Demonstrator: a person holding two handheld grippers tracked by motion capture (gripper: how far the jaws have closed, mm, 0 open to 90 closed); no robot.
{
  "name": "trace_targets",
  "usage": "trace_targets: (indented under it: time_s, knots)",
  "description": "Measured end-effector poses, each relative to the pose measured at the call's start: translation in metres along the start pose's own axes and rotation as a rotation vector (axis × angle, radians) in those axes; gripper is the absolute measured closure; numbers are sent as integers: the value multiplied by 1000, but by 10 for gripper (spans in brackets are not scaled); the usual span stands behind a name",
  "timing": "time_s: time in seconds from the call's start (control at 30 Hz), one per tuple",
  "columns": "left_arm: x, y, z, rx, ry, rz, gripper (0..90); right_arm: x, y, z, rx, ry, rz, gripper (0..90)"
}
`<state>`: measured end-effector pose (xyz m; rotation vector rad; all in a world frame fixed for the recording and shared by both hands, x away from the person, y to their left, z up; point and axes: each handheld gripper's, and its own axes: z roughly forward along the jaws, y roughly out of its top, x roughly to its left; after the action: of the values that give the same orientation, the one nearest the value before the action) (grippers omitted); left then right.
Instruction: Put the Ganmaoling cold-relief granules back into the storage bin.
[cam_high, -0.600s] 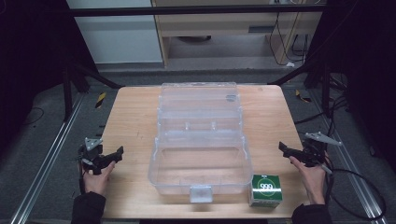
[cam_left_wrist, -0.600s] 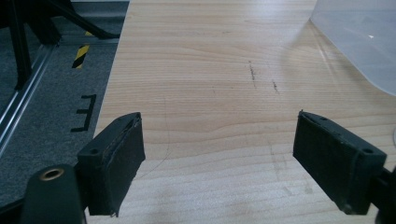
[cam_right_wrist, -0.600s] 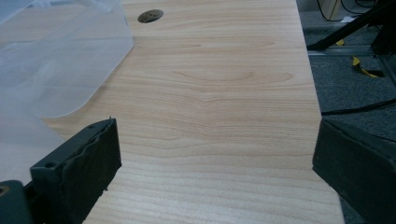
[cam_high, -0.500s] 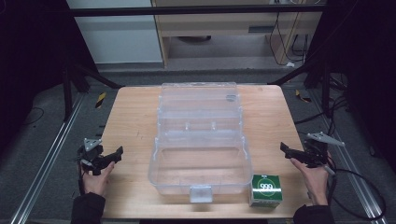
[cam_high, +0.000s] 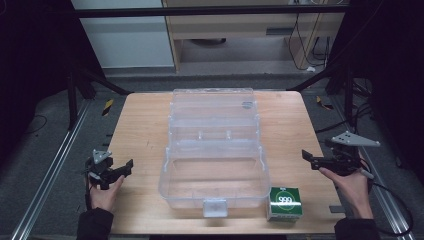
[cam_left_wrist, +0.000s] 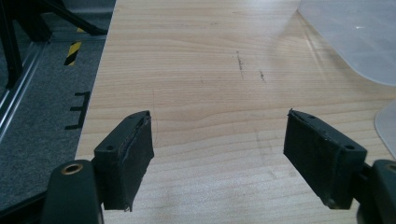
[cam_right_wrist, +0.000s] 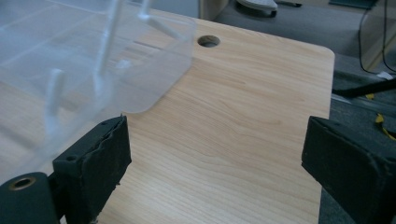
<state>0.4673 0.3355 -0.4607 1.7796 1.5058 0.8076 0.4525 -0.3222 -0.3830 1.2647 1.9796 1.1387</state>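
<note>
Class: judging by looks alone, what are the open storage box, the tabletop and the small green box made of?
Storage box: clear, glossy plastic; the table shows through it. Tabletop: light wood or wood-look laminate, matt, with visible grain. Small green box: probably printed cardboard, with sharp edges and a printed label.

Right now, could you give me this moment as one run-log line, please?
left gripper: open, empty, table's left edge | right gripper: open, empty, right edge | clear box: lid open, centre | green carton: beside box
</note>
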Motion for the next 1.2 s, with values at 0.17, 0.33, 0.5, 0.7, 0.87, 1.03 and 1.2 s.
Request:
trace_targets:
  time_s: [0.17, 0.33, 0.5, 0.7, 0.87, 1.03, 1.2]
  knots:
    - [-3, -1, 2, 15, 2, 22, 222, 9, 18, -9, 32, 57, -61, 82]
    - [-4, -2, 4, 26, 9, 39, 210, 23, 29, -12, 74, 110, -157, 83]
    - [-4, -2, 4, 32, 4, 43, 211, 38, 34, -15, 119, 164, -245, 77]
    - [-6, -3, 5, 37, 0, 49, 211, 52, 36, -19, 166, 216, -322, 72]
    - [-6, -3, 6, 36, -2, 56, 211, 60, 37, -20, 202, 249, -377, 68]
    - [-6, -3, 6, 36, -4, 56, 211, 67, 37, -20, 228, 277, -422, 66]
    - [-7, -3, 6, 37, -4, 57, 211, 71, 35, -18, 273, 295, -451, 60]
